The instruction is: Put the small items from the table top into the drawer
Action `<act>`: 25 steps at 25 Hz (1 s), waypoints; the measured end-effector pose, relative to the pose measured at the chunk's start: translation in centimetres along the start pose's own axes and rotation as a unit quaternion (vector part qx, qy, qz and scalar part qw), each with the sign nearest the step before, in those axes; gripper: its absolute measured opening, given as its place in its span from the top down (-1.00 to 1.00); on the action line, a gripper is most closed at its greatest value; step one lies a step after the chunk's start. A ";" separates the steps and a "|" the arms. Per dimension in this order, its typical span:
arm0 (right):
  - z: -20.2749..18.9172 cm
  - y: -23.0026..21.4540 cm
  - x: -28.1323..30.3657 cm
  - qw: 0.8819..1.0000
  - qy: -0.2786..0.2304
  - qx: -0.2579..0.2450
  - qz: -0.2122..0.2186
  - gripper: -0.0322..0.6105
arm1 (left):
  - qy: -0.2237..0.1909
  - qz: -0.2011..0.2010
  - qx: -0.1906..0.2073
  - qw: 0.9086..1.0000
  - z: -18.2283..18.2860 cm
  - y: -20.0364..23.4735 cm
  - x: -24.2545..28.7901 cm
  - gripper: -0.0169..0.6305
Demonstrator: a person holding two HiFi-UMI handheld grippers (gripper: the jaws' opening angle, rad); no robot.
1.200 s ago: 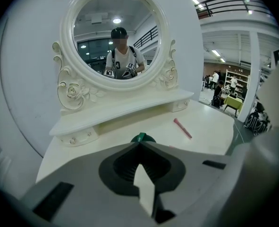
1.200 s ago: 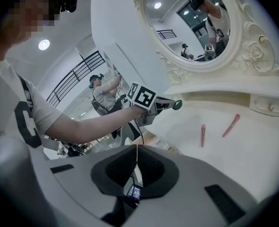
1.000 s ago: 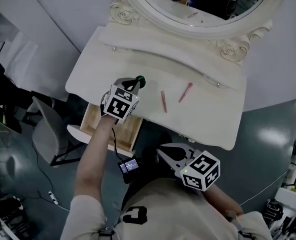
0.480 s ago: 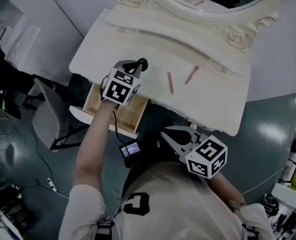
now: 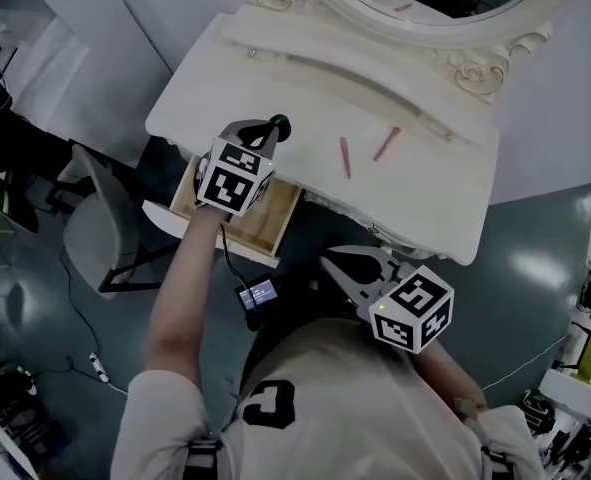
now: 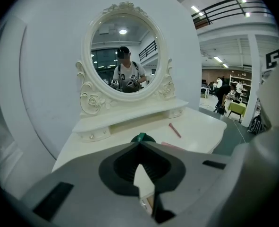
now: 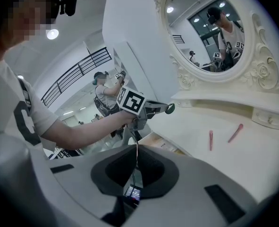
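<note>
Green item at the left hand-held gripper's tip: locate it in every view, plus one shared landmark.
Head view: green item, left of centre, at the left hand-held gripper's tip.
Left gripper view: centre, just beyond the shut jaws.
Right gripper view: just above centre.
Shared landmark: pink sticks to its right.

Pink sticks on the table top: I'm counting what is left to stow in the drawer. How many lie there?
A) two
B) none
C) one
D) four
A: in the head view a left pink stick and a right pink stick lie apart on the table top.
</note>
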State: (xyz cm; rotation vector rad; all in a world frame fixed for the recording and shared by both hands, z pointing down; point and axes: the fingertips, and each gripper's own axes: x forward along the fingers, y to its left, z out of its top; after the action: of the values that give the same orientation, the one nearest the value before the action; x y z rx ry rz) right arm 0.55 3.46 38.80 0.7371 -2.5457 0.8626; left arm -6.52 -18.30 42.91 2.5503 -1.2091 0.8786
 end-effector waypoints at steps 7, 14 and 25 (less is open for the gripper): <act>-0.6 1.6 0.0 1.000 -0.007 -0.004 -0.006 0.81 | -0.013 0.005 -0.001 1.000 -1.0 -1.2 -2.6 0.77; -1.4 2.4 -0.9 0.999 -0.020 0.004 -0.025 0.81 | -0.037 -0.010 -0.044 0.998 -1.4 -2.5 -4.4 0.77; -0.8 2.2 -2.1 0.999 -0.039 0.002 -0.019 0.81 | -0.035 0.004 -0.048 0.998 -2.0 -4.1 -7.4 0.77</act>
State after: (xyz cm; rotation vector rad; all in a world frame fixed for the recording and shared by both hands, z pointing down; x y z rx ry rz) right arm 1.14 6.19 37.40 0.8324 -2.5893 0.8426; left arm -7.92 -10.07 40.50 2.5205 -1.2507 0.7202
